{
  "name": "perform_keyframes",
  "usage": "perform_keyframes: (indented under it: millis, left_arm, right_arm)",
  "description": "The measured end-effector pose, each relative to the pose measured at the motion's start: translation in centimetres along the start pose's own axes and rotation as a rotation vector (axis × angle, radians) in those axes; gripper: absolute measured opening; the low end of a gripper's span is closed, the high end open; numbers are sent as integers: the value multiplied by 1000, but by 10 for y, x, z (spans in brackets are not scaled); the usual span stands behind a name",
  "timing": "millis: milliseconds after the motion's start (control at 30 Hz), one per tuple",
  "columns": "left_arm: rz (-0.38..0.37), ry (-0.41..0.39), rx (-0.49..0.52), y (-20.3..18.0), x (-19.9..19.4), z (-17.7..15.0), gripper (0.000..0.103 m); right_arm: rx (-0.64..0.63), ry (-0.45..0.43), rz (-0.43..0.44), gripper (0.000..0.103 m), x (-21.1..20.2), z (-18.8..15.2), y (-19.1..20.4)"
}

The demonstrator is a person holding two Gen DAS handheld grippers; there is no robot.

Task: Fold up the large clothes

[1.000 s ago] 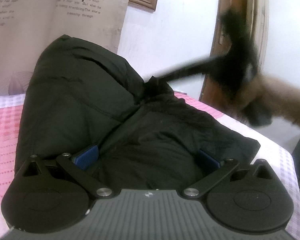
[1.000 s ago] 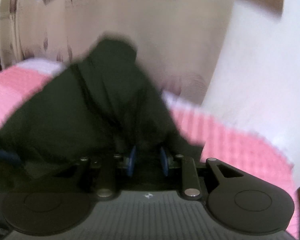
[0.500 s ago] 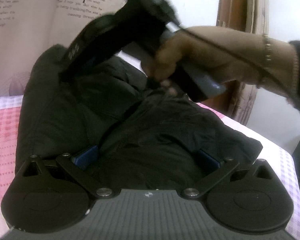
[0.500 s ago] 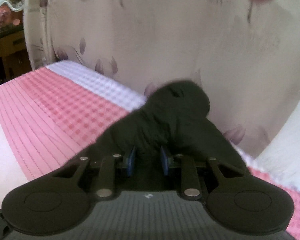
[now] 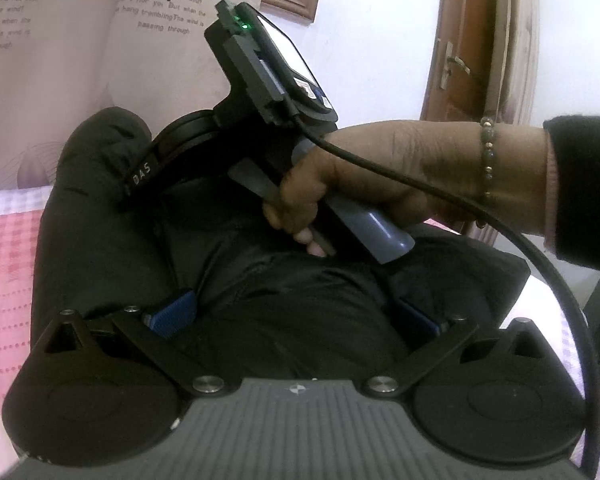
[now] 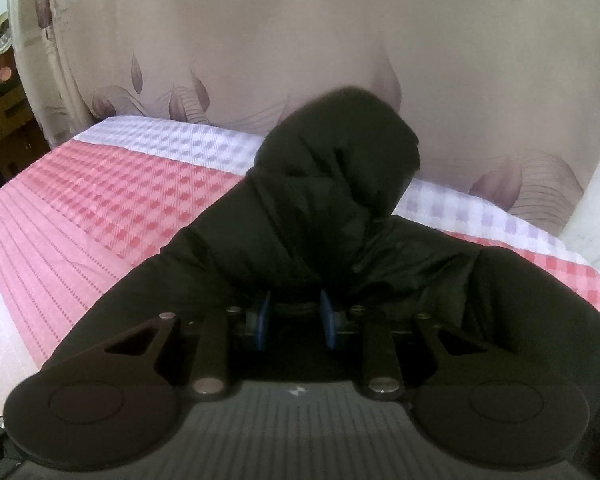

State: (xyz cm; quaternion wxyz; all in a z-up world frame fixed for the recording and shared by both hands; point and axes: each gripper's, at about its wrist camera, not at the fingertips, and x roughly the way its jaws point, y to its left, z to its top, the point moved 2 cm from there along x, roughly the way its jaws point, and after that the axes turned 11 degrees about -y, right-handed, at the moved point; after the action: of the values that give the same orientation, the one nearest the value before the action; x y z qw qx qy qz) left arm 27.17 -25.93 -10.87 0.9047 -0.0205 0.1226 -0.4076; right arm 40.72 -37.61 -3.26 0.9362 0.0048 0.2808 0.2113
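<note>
Folding a big black jacket [image 6: 332, 208] on the bed [image 6: 100, 200] is the step I judge to be in hand: one padded part stands bunched up ahead of my right hand-held gripper [image 6: 294, 316], ready to be laid over the body of the garment. That hand-held gripper is clenched on a pinch of the dark fabric, blue pads narrow with cloth between them. My left hand-held gripper [image 5: 296, 316] sits low with its pads [image 5: 172, 314] spread wide and the jacket bulging between them; I cannot tell whether they press it. Next, I think, the raised fold needs carrying across and setting down flat before I let go. My right hand [image 5: 360, 184] wraps the handle above the jacket, ahead of the left hand-held gripper, nose tipped downward.
</note>
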Motion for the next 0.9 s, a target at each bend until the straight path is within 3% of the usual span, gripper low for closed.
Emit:
perform_keyframes:
  millis: [167, 233, 333, 367, 433, 667, 900]
  left_arm:
    - [9, 11, 21, -2, 0, 4, 103]
    - [12, 14, 23, -3, -1, 5, 103]
    - [16, 11, 26, -5, -1, 5, 103]
    - [16, 11, 26, -5, -1, 5, 103]
    - [16, 10, 26, -6, -2, 6, 103]
    - [11, 5, 27, -5, -5, 4, 103]
    - [-5, 6, 51, 2, -9, 3, 103]
  right_arm:
    - [66, -48, 25, 26, -21, 5, -10]
    - [77, -104, -1, 30, -52, 7, -10]
    - [51, -214, -10, 50, -117, -1, -6]
    - [48, -243, -16, 55, -139, -9, -5]
    - [29, -263, -50, 55, -175, -32, -1]
    - [-133, -178, -256, 54, -225, -131, 21]
    - [138, -219, -257, 57, -218, -174, -7]
